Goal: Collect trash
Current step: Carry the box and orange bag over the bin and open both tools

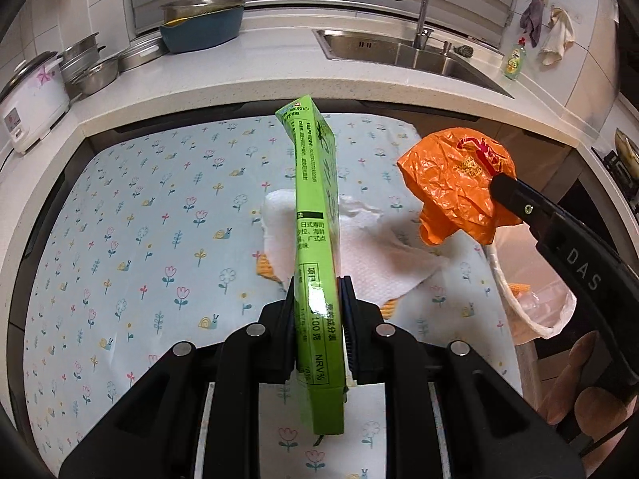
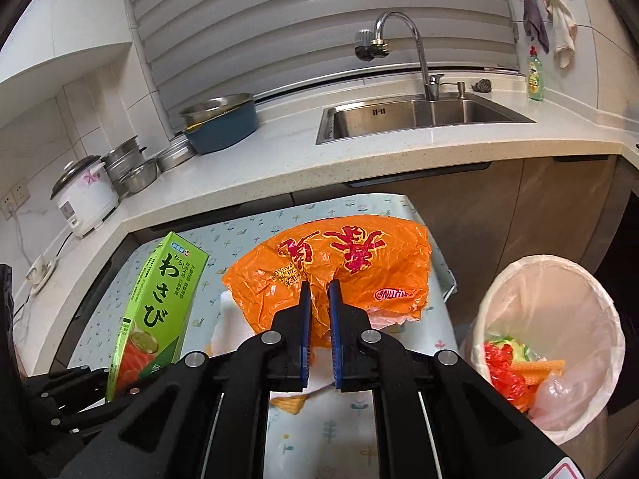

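Observation:
My left gripper [image 1: 317, 283] is shut on a long green wasabi box [image 1: 317, 215], held upright above the flowered tablecloth [image 1: 139, 219]; the same green wasabi box [image 2: 159, 311] stands at the lower left of the right wrist view. My right gripper [image 2: 318, 285] is shut on a crumpled orange plastic bag [image 2: 351, 267], lifted off the table. In the left wrist view that orange plastic bag [image 1: 455, 183] hangs at the right from the right gripper [image 1: 497, 183]. White paper towel [image 1: 383, 247] lies on the cloth beneath. A trash bin [image 2: 567, 279] lined with a white bag stands right of the table.
The bin holds red, orange and green scraps [image 2: 511, 367]. Behind the table runs a white counter [image 2: 279, 159] with a steel sink [image 2: 419, 115], a faucet [image 2: 403, 36], a blue basin [image 2: 223, 123], steel pots [image 2: 131, 167] and a rice cooker [image 2: 86, 199]. A hand [image 1: 587, 383] shows at lower right.

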`<action>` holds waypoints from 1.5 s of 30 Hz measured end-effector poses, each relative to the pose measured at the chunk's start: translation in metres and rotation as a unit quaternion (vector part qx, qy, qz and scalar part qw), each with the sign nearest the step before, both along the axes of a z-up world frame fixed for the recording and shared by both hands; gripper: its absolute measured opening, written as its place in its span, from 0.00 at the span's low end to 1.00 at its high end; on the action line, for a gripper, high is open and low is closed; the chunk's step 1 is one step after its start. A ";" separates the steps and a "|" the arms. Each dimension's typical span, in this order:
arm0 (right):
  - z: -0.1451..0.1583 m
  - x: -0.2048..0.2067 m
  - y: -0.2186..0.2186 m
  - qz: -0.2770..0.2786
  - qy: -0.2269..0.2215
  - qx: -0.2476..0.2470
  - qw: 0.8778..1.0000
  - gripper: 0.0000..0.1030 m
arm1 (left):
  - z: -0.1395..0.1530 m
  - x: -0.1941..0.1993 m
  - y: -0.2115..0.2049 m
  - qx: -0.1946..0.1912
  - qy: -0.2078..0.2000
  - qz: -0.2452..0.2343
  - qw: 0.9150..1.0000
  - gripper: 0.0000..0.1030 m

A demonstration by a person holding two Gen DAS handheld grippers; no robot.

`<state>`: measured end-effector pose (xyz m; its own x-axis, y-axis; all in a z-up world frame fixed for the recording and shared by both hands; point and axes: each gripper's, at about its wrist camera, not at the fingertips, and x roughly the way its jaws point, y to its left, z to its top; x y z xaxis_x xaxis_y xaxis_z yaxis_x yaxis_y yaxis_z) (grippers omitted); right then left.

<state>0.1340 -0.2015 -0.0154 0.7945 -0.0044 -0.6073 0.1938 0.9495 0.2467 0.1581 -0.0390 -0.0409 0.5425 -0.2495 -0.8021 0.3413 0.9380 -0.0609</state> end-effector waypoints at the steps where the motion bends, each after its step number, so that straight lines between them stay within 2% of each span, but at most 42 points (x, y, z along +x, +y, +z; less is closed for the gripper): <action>1: 0.002 -0.004 -0.006 -0.006 -0.001 0.000 1.000 0.08 | 0.002 -0.002 -0.007 -0.002 0.000 -0.008 1.000 0.18; 12: 0.001 -0.054 -0.084 -0.081 0.001 -0.004 0.997 0.08 | 0.004 -0.028 -0.094 -0.013 0.003 -0.108 0.994 0.18; 21: -0.012 -0.091 -0.150 -0.150 0.010 0.000 0.989 0.08 | -0.007 -0.039 -0.168 -0.014 0.008 -0.191 0.981 0.19; 25: -0.020 -0.102 -0.172 -0.175 0.015 0.004 0.984 0.08 | -0.009 -0.041 -0.191 -0.022 -0.003 -0.218 0.976 0.20; 28: -0.024 -0.106 -0.182 -0.186 0.018 0.006 0.982 0.08 | -0.009 -0.039 -0.200 -0.032 -0.007 -0.228 0.973 0.20; 32: -0.026 -0.107 -0.188 -0.191 0.022 0.002 0.981 0.08 | -0.007 -0.037 -0.209 -0.042 -0.008 -0.237 0.971 0.34; 35: -0.026 -0.107 -0.191 -0.193 0.023 -0.001 0.981 0.08 | -0.004 -0.037 -0.212 -0.046 -0.015 -0.237 0.970 0.36; 42: -0.030 -0.104 -0.192 -0.189 0.028 -0.001 0.982 0.09 | -0.002 -0.028 -0.199 -0.047 -0.016 -0.208 0.977 0.40; 45: -0.031 -0.102 -0.190 -0.187 0.030 -0.001 0.982 0.14 | -0.002 -0.024 -0.191 -0.047 -0.017 -0.191 0.980 0.46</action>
